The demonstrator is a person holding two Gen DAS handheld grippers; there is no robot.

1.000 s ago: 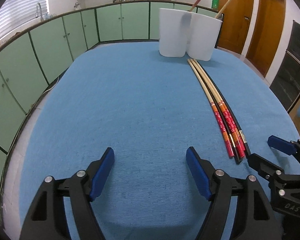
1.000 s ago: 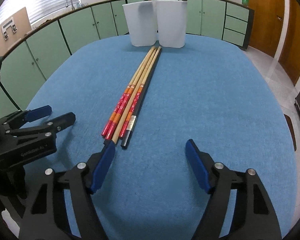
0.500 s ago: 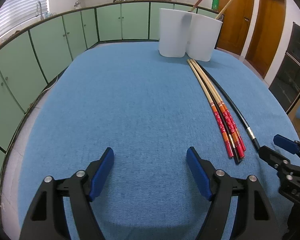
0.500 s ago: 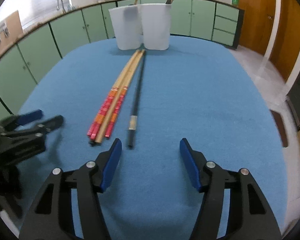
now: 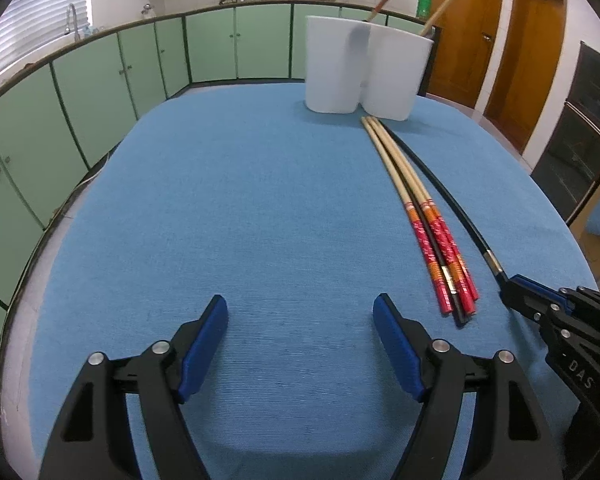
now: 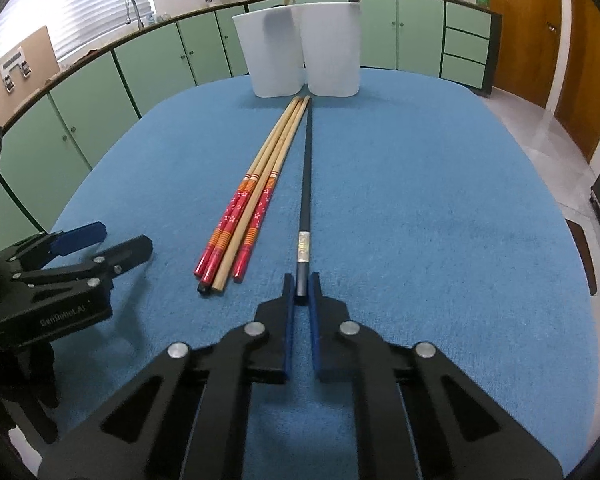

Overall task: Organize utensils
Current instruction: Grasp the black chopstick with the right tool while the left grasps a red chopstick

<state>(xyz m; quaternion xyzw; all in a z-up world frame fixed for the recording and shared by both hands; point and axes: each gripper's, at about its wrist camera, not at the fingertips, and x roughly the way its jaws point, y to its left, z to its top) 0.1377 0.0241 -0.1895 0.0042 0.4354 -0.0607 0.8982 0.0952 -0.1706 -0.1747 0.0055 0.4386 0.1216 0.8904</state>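
Our right tongs (image 6: 301, 292) are clamped on the near end of the black chopstick (image 6: 307, 168), which lies flat on the blue tabletop (image 6: 440, 200) and points straight toward the two white cups (image 6: 300, 50) at the far edge. We see its metal band just ahead of our pads (image 6: 288, 308). Just left of it lies the bundle (image 6: 256, 192) of red-handled bamboo chopsticks, with another dark one tucked among them; their far tips meet the black one near the cups, their near ends are apart from it. The cups stand touching each other, and each holds a stick leaning out.

Our left tongs (image 5: 300, 344) are spread wide apart above bare cloth, holding nothing, left of the bundle (image 5: 428, 216). From that side we see the right tongs (image 5: 512, 294) gripping the black chopstick (image 5: 448, 196) at its end.
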